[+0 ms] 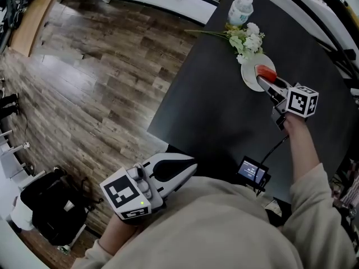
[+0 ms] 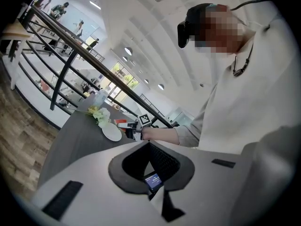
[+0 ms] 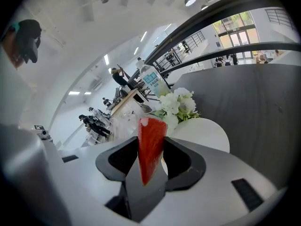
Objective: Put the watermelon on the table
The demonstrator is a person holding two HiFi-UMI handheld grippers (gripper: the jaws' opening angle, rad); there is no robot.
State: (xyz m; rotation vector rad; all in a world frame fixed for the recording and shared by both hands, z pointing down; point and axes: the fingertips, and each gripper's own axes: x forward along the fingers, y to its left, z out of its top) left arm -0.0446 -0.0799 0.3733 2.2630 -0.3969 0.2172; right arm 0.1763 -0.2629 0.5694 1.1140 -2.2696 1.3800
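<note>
One watermelon slice (image 3: pixel 151 138) sits clamped in the right tongs (image 3: pixel 151 150) over the white plate (image 3: pixel 207 133), ready for the worktop (image 1: pixel 213 111); left tongs (image 2: pixel 149 149) closed, empty, held clear.

The table (image 1: pixel 213 114) looks matt and smooth, the floor (image 1: pixel 84 77) grained wood planks, the plate (image 1: pixel 249 76) glossy white.

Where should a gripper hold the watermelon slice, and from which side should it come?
Grip the watermelon slice across its two flat red faces, coming in from its pointed end, as the right gripper does now. The wedge is thin, so those broad faces suit the jaws, and the wide end stays free to set down.
</note>
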